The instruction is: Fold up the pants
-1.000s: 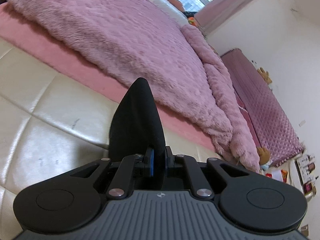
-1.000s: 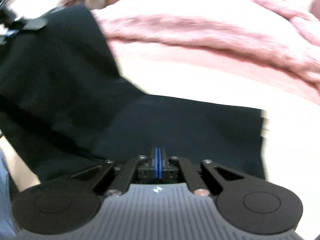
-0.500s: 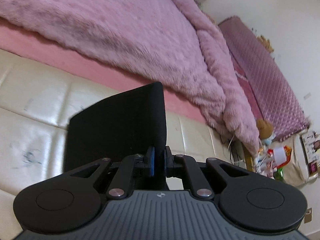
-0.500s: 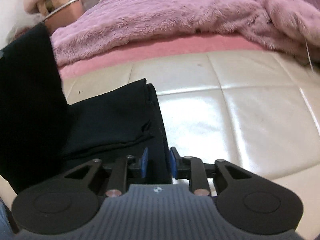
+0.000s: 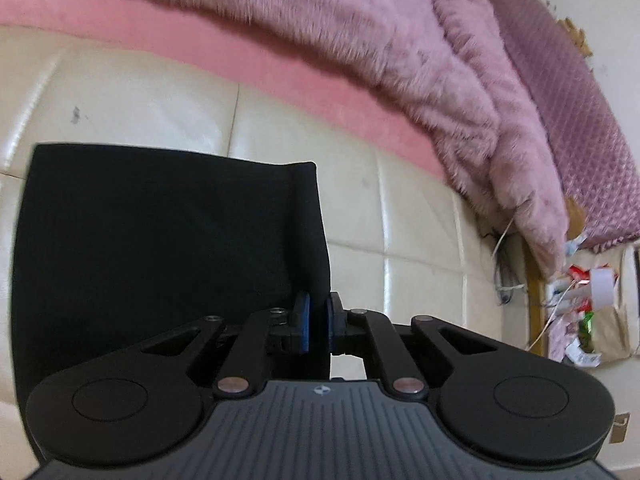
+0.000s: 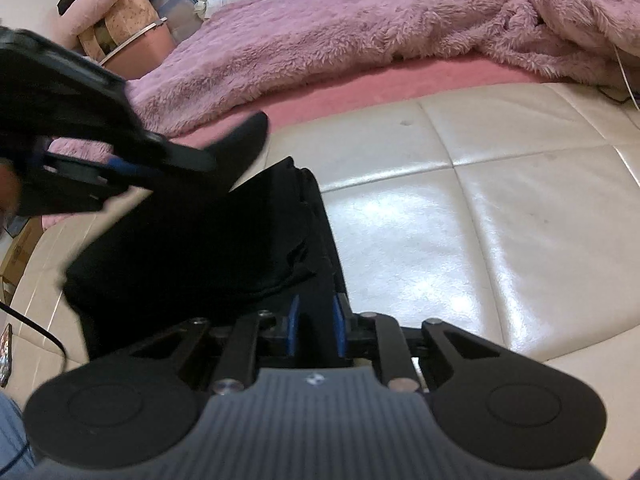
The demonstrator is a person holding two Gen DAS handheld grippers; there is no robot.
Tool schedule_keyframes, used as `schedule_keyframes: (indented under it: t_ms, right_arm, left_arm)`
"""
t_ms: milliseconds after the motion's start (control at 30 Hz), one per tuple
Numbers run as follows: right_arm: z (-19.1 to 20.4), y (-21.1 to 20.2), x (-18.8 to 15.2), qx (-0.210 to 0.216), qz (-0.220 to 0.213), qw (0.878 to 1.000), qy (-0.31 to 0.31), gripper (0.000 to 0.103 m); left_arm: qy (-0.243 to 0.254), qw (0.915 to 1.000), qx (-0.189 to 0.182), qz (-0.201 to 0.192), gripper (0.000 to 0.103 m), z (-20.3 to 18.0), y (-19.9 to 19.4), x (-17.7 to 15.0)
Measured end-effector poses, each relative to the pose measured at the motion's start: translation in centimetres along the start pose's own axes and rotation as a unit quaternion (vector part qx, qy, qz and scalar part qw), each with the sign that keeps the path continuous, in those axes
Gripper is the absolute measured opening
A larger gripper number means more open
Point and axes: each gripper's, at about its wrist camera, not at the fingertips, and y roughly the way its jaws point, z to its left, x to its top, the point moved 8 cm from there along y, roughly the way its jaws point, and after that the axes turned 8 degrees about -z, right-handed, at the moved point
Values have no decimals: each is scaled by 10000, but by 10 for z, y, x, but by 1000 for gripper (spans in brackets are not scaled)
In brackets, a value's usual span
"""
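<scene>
Left-wrist view: the left gripper (image 5: pixel 318 320) has its blue pads a narrow gap apart, with the right edge of the black pants (image 5: pixel 160 240) running between them; whether the pads actually press the cloth cannot be told. The pants appear here as one flat dark panel over the cream tufted cushion (image 5: pixel 420 216).

Right-wrist view: the right gripper (image 6: pixel 314 326) stands wider open, its fingers straddling the near edge of the pants (image 6: pixel 208 248), which show as a stack of folded layers lying on the cushion (image 6: pixel 500 208). Only this view shows the left gripper (image 6: pixel 132 168) from outside (blurred), with a flap of black cloth at its tip.

Room: a fluffy pink blanket (image 6: pixel 360 24) on a pink sheet (image 5: pixel 240 60) borders the cushion; a quilted mauve cover (image 5: pixel 580 120) lies by the wall. No legible writing.
</scene>
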Motion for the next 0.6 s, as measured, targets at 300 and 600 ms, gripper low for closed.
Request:
schedule_keyframes:
  t_ms: [300,600]
  right_arm:
    - [-1,-7,1,-47,-61,10000,15,14]
    - [8,-32,6,289,-136,9991,288,21]
  left_arm:
    - [-190,9978,-591,229,12,6,5,-4]
    - [540,9959,-351,-637,12,49,-73,0]
